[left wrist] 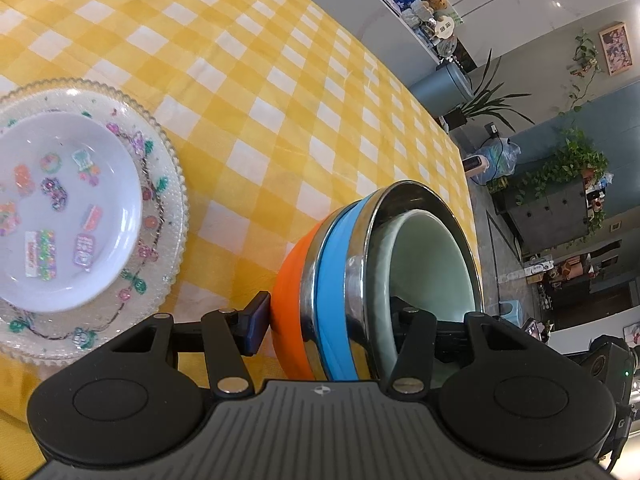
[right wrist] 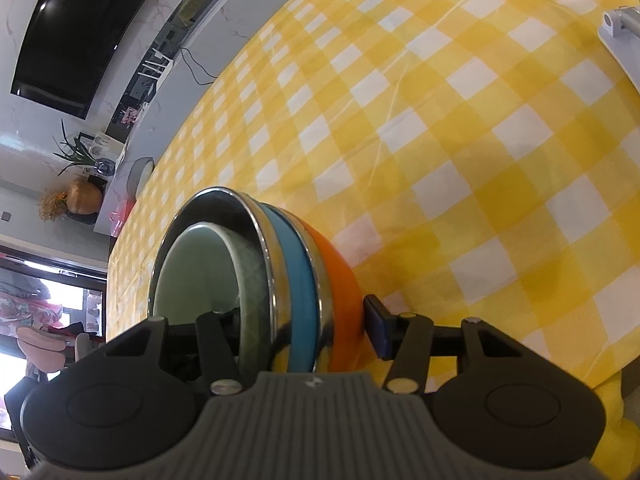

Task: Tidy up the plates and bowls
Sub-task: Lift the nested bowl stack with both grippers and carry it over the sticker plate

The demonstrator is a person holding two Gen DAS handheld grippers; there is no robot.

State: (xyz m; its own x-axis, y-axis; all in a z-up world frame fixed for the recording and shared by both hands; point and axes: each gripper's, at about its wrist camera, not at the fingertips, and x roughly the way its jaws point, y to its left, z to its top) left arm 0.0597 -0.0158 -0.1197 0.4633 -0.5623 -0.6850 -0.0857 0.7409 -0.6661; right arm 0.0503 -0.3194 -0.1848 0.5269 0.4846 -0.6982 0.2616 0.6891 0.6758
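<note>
1. Desk (left wrist: 280, 92) covered by a yellow-and-white checked cloth (right wrist: 460, 140), lightly creased.
2. Left wrist view: wall shelf (left wrist: 416, 12) beyond the far desk edge, crowded with packets and soft toys.
3. Spiky potted plant (left wrist: 484, 100) on the floor beside a blue-grey cabinet (left wrist: 444, 84).
4. Dark drawer unit (left wrist: 548, 208) with trailing green vines (left wrist: 576, 160) over its top.
5. Framed picture (left wrist: 616, 48) on the wall.
6. Right wrist view: large black television (right wrist: 84, 28) mounted on a pale marble wall.
7. Round brown vase (right wrist: 82, 196) with dried stems, a leafy plant (right wrist: 76, 152) just beside it.
8. White bracket-like object (right wrist: 624, 36) at the desk's right edge; what it is cannot be told.
</note>
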